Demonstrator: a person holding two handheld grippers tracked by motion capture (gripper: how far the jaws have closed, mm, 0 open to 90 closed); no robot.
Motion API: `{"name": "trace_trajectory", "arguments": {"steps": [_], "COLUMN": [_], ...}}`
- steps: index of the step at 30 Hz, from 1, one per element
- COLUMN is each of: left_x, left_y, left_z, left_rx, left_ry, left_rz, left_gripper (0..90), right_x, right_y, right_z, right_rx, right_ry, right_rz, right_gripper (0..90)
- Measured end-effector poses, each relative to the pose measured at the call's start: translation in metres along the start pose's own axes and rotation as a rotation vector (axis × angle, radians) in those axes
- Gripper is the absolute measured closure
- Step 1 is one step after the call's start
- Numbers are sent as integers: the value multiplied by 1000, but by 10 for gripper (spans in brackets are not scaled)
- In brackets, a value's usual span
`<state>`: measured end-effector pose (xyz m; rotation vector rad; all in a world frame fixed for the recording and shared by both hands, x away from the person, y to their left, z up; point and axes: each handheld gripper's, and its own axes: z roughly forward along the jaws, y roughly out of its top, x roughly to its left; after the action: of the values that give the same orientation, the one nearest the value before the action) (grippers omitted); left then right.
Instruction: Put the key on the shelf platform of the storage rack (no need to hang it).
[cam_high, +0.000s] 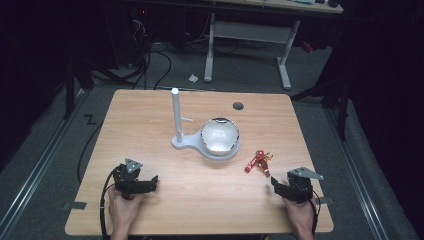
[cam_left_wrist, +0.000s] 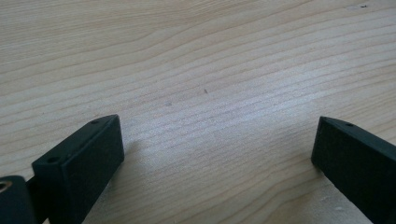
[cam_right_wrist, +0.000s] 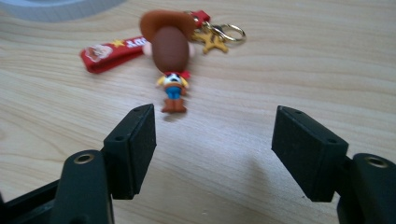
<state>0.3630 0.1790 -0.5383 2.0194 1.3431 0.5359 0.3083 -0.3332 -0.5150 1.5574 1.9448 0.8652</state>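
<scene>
Two black grippers, left and right, jaws wide apart and empty, small cowboy-figure keychain with red strap just ahead of right gripper, pale wooden table.

The table is brightly lit amid dark surroundings, while the keychain is blurred and the jaws cast soft shadows.

Bare wood lies between the right gripper and the small cowboy figure keychain with a red strap, just ahead of its spread fingers. Mid-desk, the white stand with a tall post and the shiny round bowl block passage. The left gripper faces open light wooden desk.
</scene>
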Motion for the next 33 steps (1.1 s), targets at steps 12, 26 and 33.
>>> {"name": "trace_trajectory", "arguments": {"steps": [12, 26, 33], "left_x": [0, 0, 0], "left_y": [0, 0, 0], "left_z": [0, 0, 0], "left_rx": [0, 0, 0], "left_ry": [0, 0, 1], "left_rz": [1, 1, 1], "left_gripper": [27, 27, 28], "right_x": [19, 24, 21], "right_y": [21, 39, 47], "right_z": [-5, 14, 25], "right_rx": [-40, -23, -5], "right_ry": [82, 83, 65], "right_rz": [-46, -67, -69], "right_gripper": [325, 324, 318]}}
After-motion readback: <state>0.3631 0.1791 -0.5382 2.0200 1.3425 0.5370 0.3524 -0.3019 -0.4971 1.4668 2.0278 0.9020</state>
